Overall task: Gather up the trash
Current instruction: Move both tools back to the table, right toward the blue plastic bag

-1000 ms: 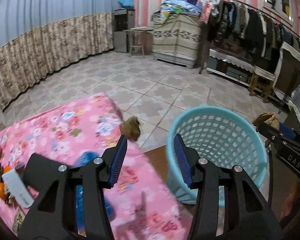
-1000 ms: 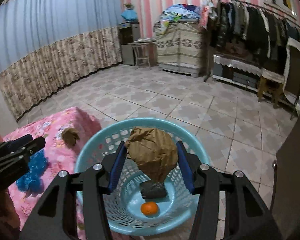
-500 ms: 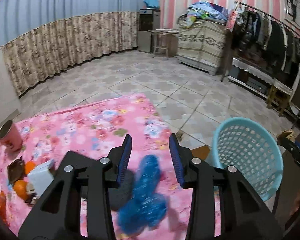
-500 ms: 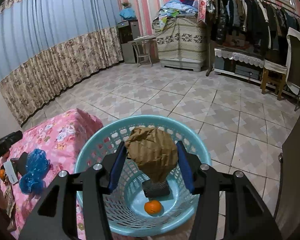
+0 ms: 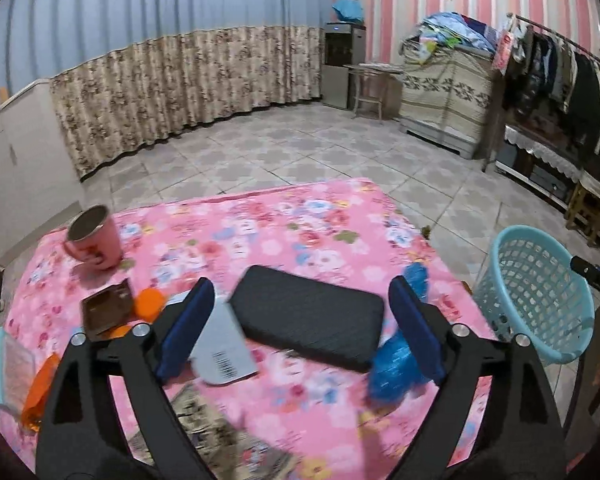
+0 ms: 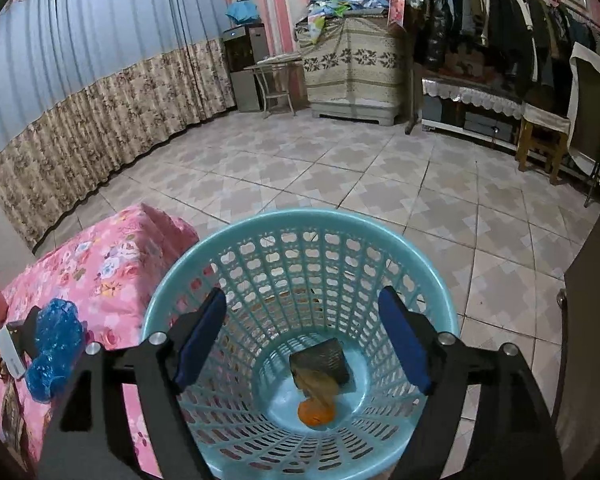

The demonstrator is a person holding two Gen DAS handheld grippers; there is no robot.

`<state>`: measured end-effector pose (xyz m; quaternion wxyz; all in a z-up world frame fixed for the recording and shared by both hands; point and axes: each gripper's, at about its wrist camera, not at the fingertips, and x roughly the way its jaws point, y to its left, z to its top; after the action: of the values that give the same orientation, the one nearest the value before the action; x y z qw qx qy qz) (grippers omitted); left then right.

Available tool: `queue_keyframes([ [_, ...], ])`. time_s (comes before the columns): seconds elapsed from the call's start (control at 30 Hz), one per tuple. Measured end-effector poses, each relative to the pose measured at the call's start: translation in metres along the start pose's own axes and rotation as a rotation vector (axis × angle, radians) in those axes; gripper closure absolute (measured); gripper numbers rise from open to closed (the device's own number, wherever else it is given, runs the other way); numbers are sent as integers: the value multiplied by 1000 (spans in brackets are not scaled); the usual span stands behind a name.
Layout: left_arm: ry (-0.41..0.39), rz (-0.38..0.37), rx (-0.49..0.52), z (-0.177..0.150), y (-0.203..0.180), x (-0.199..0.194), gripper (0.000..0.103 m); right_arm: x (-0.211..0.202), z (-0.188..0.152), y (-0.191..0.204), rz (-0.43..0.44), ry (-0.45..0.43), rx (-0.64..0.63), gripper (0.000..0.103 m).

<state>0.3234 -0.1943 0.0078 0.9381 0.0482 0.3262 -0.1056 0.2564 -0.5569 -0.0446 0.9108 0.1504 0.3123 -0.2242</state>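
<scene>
My left gripper (image 5: pixel 300 286) hovers over the pink flowered table (image 5: pixel 284 220), its jaws opening wide with nothing pressed between them. Beyond its fingers lies a black pouch (image 5: pixel 308 316), with a white barcoded card (image 5: pixel 224 352) to its left and a crumpled blue plastic bag (image 5: pixel 396 364) to its right. My right gripper (image 6: pixel 302 292) is above the teal basket (image 6: pixel 300 216), jaws opening and empty. A blurred brown paper ball (image 6: pixel 318 382) lies low in the basket, over an orange (image 6: pixel 316 414) and a dark square piece (image 6: pixel 332 356).
On the table's left stand a pink mug (image 5: pixel 94 238), a brown box (image 5: pixel 106 312), an orange fruit (image 5: pixel 150 304) and an orange wrapper (image 5: pixel 40 388). Newspaper (image 5: pixel 212 436) lies at the near edge. The basket (image 5: pixel 540 300) stands off the table's right side on tiled floor.
The left gripper swung left from the basket across the table and its jaws spread. The right jaws spread and the brown paper ball dropped into the basket.
</scene>
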Motion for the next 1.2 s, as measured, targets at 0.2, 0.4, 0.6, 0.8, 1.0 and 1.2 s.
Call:
queue_keyframes([
  [0.2, -19, 62, -21, -15, 41, -21, 8, -20, -1, 35, 26, -55, -60, 12],
  [0.4, -5, 117, -14, -42, 79, -35, 5, -37, -19, 85, 135, -53, -114, 11],
  [0.6, 36, 139, -21, -72, 108, -28, 5, -43, -42, 133, 193, -29, -196, 11],
  [0.8, 59, 145, -68, -81, 140, -12, 5, -38, -60, 167, 227, 25, -239, 11],
  [1.0, 85, 147, -132, -75, 171, 11, 6, -30, -70, 199, 234, 57, -300, 11],
  [1.2, 118, 115, -149, -68, 172, 38, 18, -21, -75, 223, 231, 79, -326, 11],
])
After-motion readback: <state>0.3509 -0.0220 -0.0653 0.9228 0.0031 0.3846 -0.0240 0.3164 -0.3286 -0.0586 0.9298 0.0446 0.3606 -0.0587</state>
